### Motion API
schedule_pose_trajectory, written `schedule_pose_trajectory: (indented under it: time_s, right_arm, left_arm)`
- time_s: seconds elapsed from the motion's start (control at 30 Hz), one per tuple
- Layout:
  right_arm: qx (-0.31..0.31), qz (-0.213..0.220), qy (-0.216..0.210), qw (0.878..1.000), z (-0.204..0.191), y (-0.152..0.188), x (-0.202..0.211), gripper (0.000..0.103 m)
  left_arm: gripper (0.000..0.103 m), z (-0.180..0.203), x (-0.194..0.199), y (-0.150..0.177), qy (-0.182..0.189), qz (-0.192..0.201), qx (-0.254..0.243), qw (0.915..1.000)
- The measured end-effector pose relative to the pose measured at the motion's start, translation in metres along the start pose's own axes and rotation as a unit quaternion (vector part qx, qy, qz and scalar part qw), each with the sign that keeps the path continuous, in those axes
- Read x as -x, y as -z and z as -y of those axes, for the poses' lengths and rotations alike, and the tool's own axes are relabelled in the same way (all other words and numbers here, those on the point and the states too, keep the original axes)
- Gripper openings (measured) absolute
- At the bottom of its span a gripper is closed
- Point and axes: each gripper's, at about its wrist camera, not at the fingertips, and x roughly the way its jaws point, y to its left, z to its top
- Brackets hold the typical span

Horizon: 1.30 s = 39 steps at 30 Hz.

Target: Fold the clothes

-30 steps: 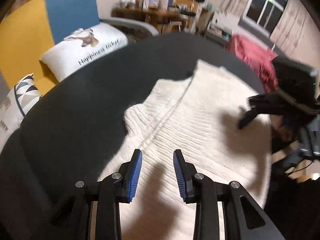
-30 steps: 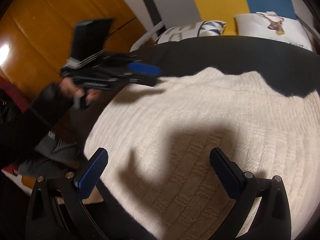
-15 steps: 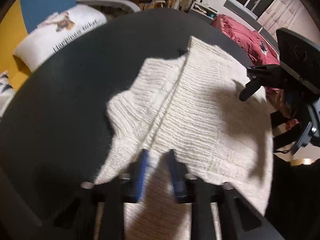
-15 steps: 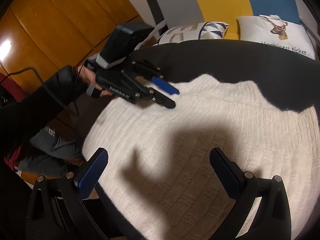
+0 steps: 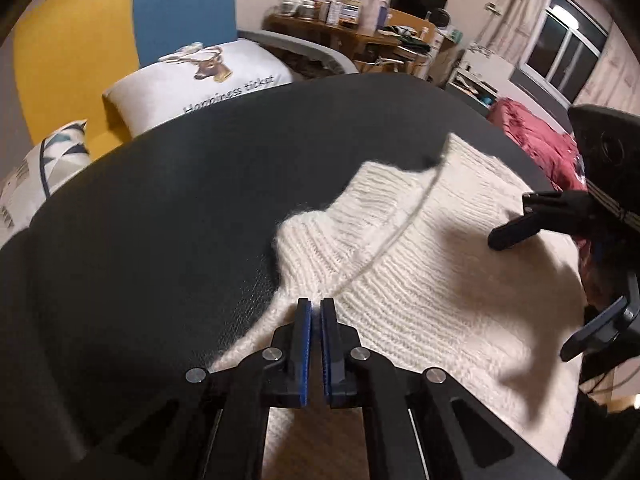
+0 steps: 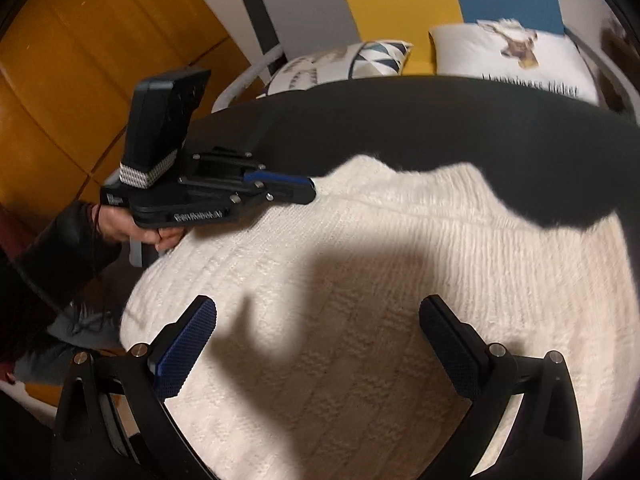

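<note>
A cream knitted sweater (image 5: 420, 280) lies spread flat on a round black table (image 5: 160, 220). My left gripper (image 5: 316, 304) points down at the sweater's left edge, where a sleeve meets the body, and its blue pads are pinched shut on a bit of the knit. In the right wrist view the same left gripper (image 6: 310, 192) rests its tip on the far-left edge of the sweater (image 6: 400, 280). My right gripper (image 6: 318, 308) hovers wide open above the sweater's near part with nothing between its fingers. It also shows at the right as the right gripper (image 5: 552, 284).
Two printed pillows (image 5: 208, 76) (image 6: 344, 64) lie on a yellow and blue seat behind the table (image 6: 440, 120). A red blanket (image 5: 532, 140) and a cluttered desk (image 5: 340, 28) stand beyond. A hand (image 6: 136, 232) in a dark sleeve holds the left gripper; orange wooden panels (image 6: 80, 60) lie behind.
The left gripper's jaws went from open to shut on the sweater's edge as it sank toward the cloth. The right gripper stayed open and drifted sideways over the sweater.
</note>
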Motion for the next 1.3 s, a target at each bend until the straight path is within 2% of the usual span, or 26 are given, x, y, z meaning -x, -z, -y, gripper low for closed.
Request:
schedule_pose_trajectory:
  time_s: [0.13,0.17,0.23,0.27,0.33,0.4,0.43,0.5,0.6,0.67,0.73,0.8,0.9,1.0,1.17,1.23,1.3]
  right_arm:
    - [0.001,-0.002,0.025,1.0,0.0,0.002,-0.004,0.103]
    - [0.002,0.0,0.026,1.0,-0.001,0.002,-0.003,0.103]
    - [0.01,0.009,0.017,1.0,-0.007,0.002,0.004,0.103]
    - [0.015,0.012,0.005,1.0,-0.01,0.001,0.009,0.103]
    - [0.034,0.007,-0.016,0.999,-0.018,0.001,0.013,0.103]
    - [0.049,-0.004,-0.019,0.999,-0.024,-0.001,0.012,0.103]
    - [0.05,-0.013,-0.01,0.999,-0.024,-0.004,0.007,0.103]
    - [0.03,-0.029,0.047,0.998,-0.013,-0.009,-0.007,0.103]
    - [-0.004,-0.03,0.13,0.991,0.005,-0.013,-0.014,0.103]
    - [-0.035,0.006,0.07,0.997,0.016,-0.003,0.014,0.103]
    - [-0.066,0.042,0.01,0.997,0.028,0.007,0.042,0.103]
    - [-0.058,0.06,-0.018,0.996,0.034,0.026,0.074,0.103]
    - [-0.049,0.06,-0.022,0.997,0.049,0.057,0.113,0.103]
    - [-0.048,0.05,-0.021,0.997,0.061,0.076,0.13,0.103]
    - [-0.036,0.026,-0.001,0.999,0.069,0.094,0.127,0.103]
    - [-0.033,0.029,-0.007,0.999,0.075,0.097,0.128,0.103]
    - [-0.032,0.038,-0.013,0.999,0.08,0.098,0.13,0.103]
  left_arm:
    - [0.009,0.004,0.02,0.002,-0.035,0.02,0.014,0.9991]
    - [0.013,0.004,0.029,0.002,-0.049,0.028,0.024,0.9981]
    - [0.015,0.006,0.049,0.006,-0.032,0.051,0.042,0.9973]
    - [0.016,0.01,0.059,0.011,-0.008,0.067,0.046,0.9967]
    - [0.017,0.024,0.067,0.02,0.017,0.072,0.03,0.9968]
    - [0.017,0.034,0.058,0.032,-0.001,0.048,0.011,0.9988]
    - [0.017,0.029,0.048,0.035,-0.017,0.03,0.024,0.9991]
    - [0.017,0.02,0.03,0.043,-0.047,-0.004,0.048,0.9977]
    - [0.016,0.009,0.038,0.041,-0.039,0.017,0.089,0.9951]
    - [0.017,0.009,0.053,0.036,-0.019,0.039,0.097,0.9944]
    - [0.018,0.01,0.067,0.03,0.002,0.061,0.103,0.9928]
    - [0.02,0.02,0.071,0.016,0.035,0.077,0.091,0.9922]
    - [0.023,0.044,0.059,-0.015,0.073,0.086,0.066,0.9915]
    - [0.025,0.068,0.023,-0.054,0.108,0.056,0.038,0.9919]
    - [0.025,0.096,-0.04,-0.1,0.092,-0.013,-0.013,0.9955]
    - [0.025,0.1,-0.056,-0.113,0.091,-0.027,-0.015,0.9954]
    - [0.027,0.103,-0.071,-0.124,0.107,-0.042,-0.021,0.9931]
